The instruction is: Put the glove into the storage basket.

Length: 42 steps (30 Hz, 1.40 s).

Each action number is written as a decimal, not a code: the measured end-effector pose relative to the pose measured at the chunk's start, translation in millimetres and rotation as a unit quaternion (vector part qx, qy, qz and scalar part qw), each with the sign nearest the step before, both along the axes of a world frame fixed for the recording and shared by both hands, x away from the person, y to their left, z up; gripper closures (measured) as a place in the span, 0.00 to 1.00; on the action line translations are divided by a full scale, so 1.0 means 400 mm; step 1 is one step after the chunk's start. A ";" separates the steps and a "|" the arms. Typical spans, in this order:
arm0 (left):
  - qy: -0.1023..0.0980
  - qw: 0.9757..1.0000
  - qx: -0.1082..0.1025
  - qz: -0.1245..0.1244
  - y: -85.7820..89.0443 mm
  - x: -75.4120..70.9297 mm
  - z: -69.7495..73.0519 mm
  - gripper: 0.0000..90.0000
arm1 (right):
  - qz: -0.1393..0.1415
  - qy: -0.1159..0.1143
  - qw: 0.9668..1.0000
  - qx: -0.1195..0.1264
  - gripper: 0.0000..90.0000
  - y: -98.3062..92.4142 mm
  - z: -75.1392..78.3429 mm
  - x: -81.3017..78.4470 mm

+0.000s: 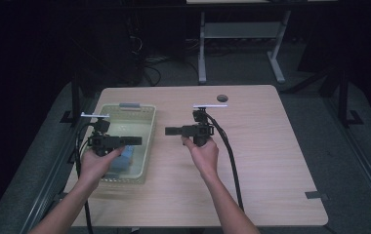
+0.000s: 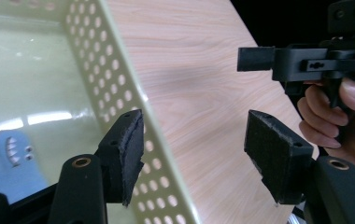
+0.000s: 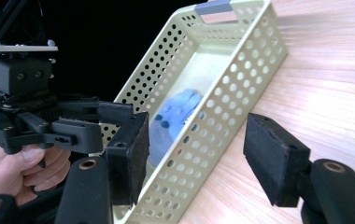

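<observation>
High view, near to far: two forearms enter from the bottom edge, each hand carrying a pair of tongs. Left tongs (image 1: pixel 135 141) sit left of centre, over the basket (image 1: pixel 150 127), jaws pointing toward frame right; right tongs (image 1: pixel 171 130) sit mid-frame over bare table (image 1: pixel 261 146), jaws pointing toward frame left, so the two face each other across the basket's right wall. Blue cloth (image 1: pixel 124 158) lies in the near end of the basket, just beside the left hand (image 1: pixel 98 163), on the basket floor; judged to be the item in work, now resting inside. Left gripper view: pads (image 2: pixel 126 154) stand well apart, nothing between them; basket wall runs behind the gap, not touched; cloth shows at lower left of frame. Right gripper view: pads (image 3: pixel 273 158) likewise well apart and empty; perforated wall and cloth (image 3: pixel 173 119) sit beyond the gap, mid-frame. Both tongs read moderately wide, holding nothing. Judgement: the facing, level pose over the basket edge suits a two-handed release or pick-up of the cloth; the basket keeps it contained. Far edge: a grey handle (image 1: pixel 130 105) on the basket's back rim, a dark hole (image 1: pixel 222 98) in the table top.
</observation>
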<state>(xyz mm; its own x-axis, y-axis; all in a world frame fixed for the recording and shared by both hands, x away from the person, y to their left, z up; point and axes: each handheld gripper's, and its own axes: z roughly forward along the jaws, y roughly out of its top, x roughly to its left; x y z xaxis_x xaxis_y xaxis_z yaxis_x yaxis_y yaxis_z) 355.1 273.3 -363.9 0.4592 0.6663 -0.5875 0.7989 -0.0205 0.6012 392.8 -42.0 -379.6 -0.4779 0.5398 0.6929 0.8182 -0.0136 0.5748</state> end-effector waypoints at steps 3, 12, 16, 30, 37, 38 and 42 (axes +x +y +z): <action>0.000 1.000 0.000 -0.003 -0.016 0.000 0.001 0.40 | -0.005 0.001 1.000 0.001 0.43 -0.021 0.001 -0.003; -0.007 1.000 0.000 -0.016 -0.064 0.002 0.007 0.39 | -0.020 0.003 1.000 0.002 0.42 -0.076 0.002 -0.012; -0.011 1.000 0.002 -0.025 -0.084 0.001 0.008 0.38 | -0.024 0.006 1.000 0.006 0.42 -0.097 -0.002 -0.017; -0.011 0.999 0.003 -0.044 -0.149 0.001 0.001 0.37 | -0.046 0.006 0.999 0.009 0.41 -0.178 -0.016 -0.036; -0.012 0.998 0.005 -0.055 -0.178 0.003 -0.002 0.37 | -0.053 0.007 0.999 0.011 0.39 -0.209 -0.025 -0.042; -0.011 0.998 0.005 -0.056 -0.181 0.003 -0.002 0.37 | -0.055 0.008 0.998 0.012 0.39 -0.213 -0.026 -0.044; -0.012 0.998 0.004 -0.058 -0.193 0.003 -0.004 0.37 | -0.060 0.012 0.998 0.013 0.39 -0.232 -0.033 -0.049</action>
